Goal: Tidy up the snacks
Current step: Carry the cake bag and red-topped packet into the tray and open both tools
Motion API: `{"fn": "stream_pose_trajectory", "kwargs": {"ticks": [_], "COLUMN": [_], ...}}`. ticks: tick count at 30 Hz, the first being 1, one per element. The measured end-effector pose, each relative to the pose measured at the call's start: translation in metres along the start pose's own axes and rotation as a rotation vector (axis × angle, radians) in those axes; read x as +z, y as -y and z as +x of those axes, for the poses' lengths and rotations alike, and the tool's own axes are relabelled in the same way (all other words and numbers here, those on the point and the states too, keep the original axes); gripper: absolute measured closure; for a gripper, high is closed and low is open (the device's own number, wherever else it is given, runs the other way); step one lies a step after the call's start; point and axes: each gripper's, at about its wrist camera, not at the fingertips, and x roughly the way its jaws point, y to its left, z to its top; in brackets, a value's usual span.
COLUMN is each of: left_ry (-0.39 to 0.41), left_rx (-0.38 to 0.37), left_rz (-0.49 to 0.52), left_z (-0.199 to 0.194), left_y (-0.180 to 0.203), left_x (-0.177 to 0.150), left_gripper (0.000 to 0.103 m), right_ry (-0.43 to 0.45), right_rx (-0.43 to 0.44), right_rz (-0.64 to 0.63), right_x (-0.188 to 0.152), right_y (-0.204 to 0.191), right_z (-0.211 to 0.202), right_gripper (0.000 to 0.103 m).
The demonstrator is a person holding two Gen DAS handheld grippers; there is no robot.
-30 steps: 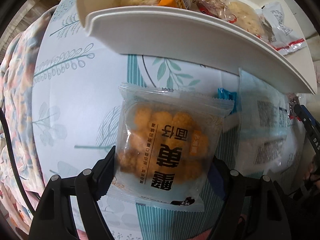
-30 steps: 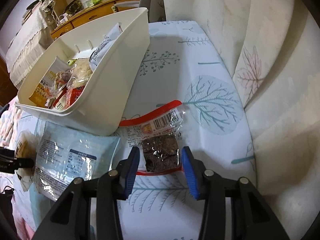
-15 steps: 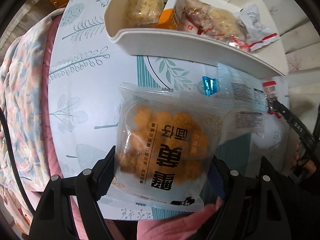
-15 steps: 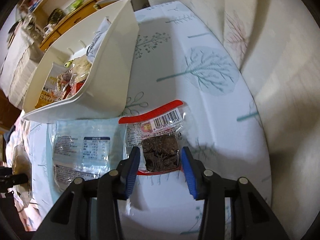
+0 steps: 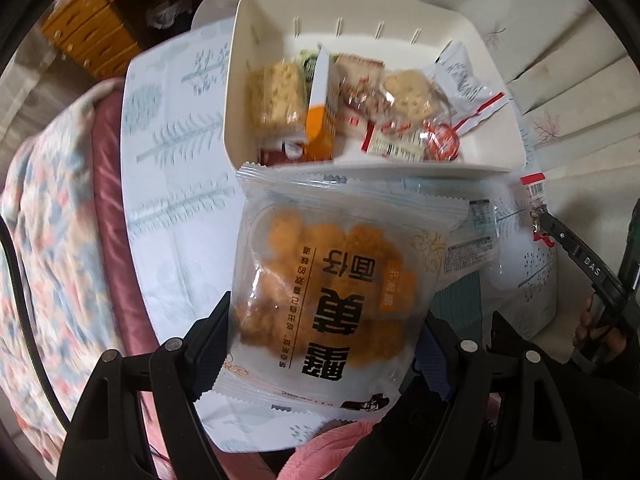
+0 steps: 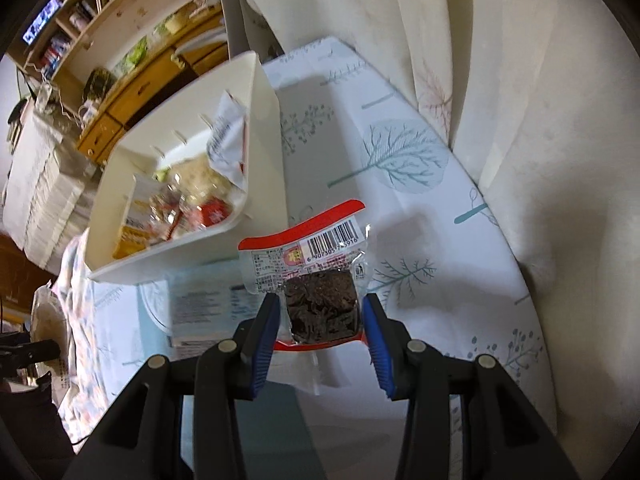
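The left claw [image 5: 320, 344] grips a clear plastic packet of golden fried puffs with bold black lettering [image 5: 340, 284] by its two side edges, held in the air above the worktop covered in a white cloth printed with teal trees [image 5: 176, 216]. The packet's long axis runs away from the camera, its crimped top edge toward the white rectangular plastic bin [image 5: 472, 40], and the lettering reads upside down in this view. The bin holds cracker packets, an orange carton and red-and-white wrappers. The right claw [image 6: 320, 320] is clamped on a small clear packet with red borders, a barcode and a dark brown block inside [image 6: 316, 280]; it is lifted off the cloth, its long axis along the fingers, the barcode end pointing away toward the bin's near corner. A pale blue flat packet with printed text [image 6: 204, 300] lies on the worktop just in front of the bin, beside the lifted packet.
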Motion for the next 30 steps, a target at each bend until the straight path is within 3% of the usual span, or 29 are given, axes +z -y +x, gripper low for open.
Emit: {"fn": "stream_pose_trajectory", "kwargs": {"ticks": [6, 11, 21, 30], "left_ry": [0.055, 0.116, 0.249, 0.291], "left_rx": [0.015, -0.021, -0.059, -0.086], "left_rz": [0.081, 0.117, 0.161, 0.127], "left_z": [-0.014, -0.021, -0.025, -0.006], "left_y": [0.0, -0.002, -0.001, -0.005], "left_x": [0.027, 0.051, 0.09, 0.112], "left_gripper": [0.023, 0.023, 0.023, 0.021], "right_ry": [0.086, 0.148, 0.23, 0.254], "right_rx": [-0.003, 0.01, 0.089, 0.146], "right_rz": [0.004, -0.026, -0.136, -0.21], "right_x": [0.006, 0.015, 0.024, 0.036], "right_y": [-0.02, -0.045, -0.094, -0.126], "right_z": [-0.028, -0.046, -0.042, -0.023], "right_gripper": [0.061, 0.061, 0.06, 0.06]}}
